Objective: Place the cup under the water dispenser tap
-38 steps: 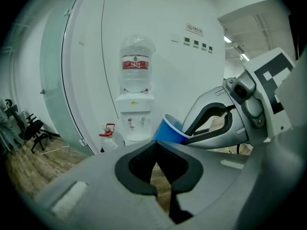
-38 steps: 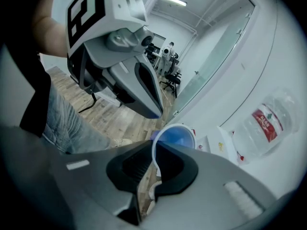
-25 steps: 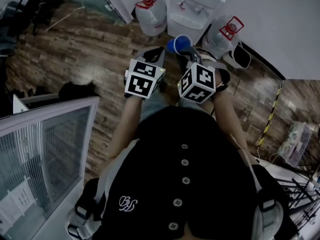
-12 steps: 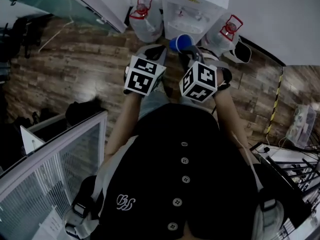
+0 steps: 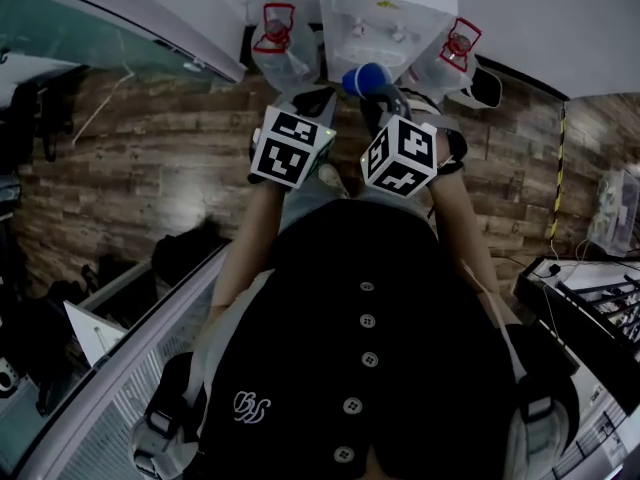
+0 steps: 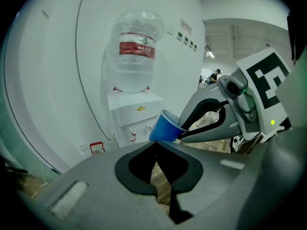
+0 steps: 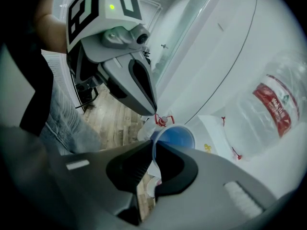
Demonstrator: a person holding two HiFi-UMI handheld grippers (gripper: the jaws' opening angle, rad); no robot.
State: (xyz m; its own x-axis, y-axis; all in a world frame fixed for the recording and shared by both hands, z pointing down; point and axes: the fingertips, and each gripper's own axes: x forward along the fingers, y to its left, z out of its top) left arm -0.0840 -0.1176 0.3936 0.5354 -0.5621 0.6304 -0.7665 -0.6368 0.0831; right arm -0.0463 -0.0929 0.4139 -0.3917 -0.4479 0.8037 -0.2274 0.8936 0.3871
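My right gripper [image 7: 154, 150] is clamped on the side wall of the blue cup [image 7: 176, 137]. The cup hangs tilted in the air in front of the white water dispenser [image 5: 385, 8], short of its taps. My left gripper [image 6: 156, 145] is closed with nothing in it. It rides just beside the right one, and its tips are the nearest thing to the cup.

An upturned water bottle [image 6: 136, 51] with a red label sits on top of the dispenser. On the floor, the left spare bottle [image 5: 276, 48] and the right spare bottle [image 5: 448, 56], both with red handles, stand against the dispenser's sides.

The plank floor [image 5: 150, 168] is dark wood. A curved white wall [image 6: 57, 56] rises behind the dispenser, a glass partition [image 5: 90, 28] runs off to the left, and a yellow-black striped strip [image 5: 558, 168] lies at the right.
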